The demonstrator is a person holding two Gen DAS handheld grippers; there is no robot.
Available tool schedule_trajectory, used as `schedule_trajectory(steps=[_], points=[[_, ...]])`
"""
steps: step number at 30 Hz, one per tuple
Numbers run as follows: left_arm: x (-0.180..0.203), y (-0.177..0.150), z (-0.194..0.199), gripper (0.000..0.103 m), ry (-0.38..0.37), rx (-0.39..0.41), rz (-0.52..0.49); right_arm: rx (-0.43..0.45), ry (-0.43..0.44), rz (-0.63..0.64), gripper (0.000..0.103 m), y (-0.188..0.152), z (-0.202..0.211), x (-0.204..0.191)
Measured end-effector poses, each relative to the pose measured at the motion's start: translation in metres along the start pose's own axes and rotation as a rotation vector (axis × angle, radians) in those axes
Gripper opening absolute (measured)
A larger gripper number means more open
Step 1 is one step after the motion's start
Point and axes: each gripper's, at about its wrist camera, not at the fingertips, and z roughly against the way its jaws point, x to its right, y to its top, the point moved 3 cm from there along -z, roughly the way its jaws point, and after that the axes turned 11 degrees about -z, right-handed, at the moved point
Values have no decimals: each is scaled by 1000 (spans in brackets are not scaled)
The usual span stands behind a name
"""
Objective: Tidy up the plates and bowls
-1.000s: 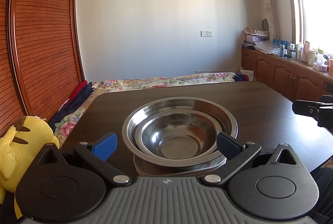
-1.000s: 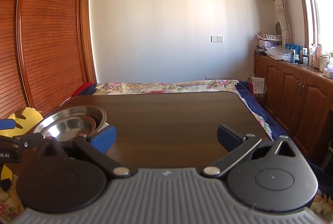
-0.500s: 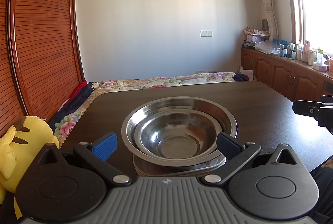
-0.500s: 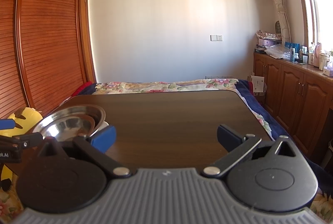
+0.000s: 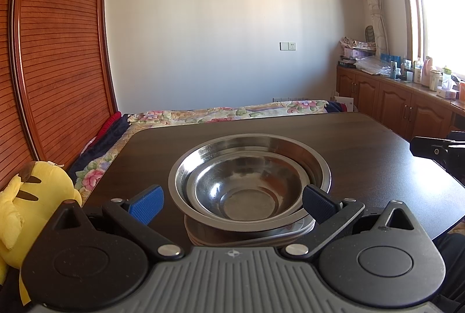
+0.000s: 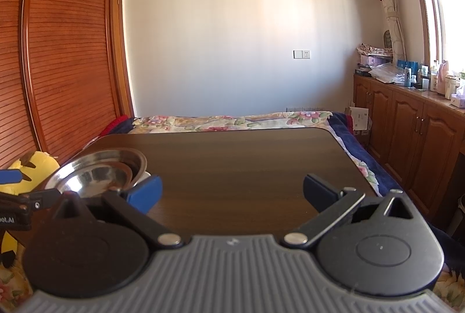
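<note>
Steel bowls nested atop plates on table; left gripper spread wide just before them, right gripper likewise agape, well right of bowls.

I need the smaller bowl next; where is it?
In the left wrist view, the smaller bowl sits nested inside the larger bowl, just ahead of the open left gripper.
</note>
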Motion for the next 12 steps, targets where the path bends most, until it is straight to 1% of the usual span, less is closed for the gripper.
schedule_trajectory(steps=[12], points=[[0,0,0,103,-1,1,0,0,0,-2,103,-1,0,1]])
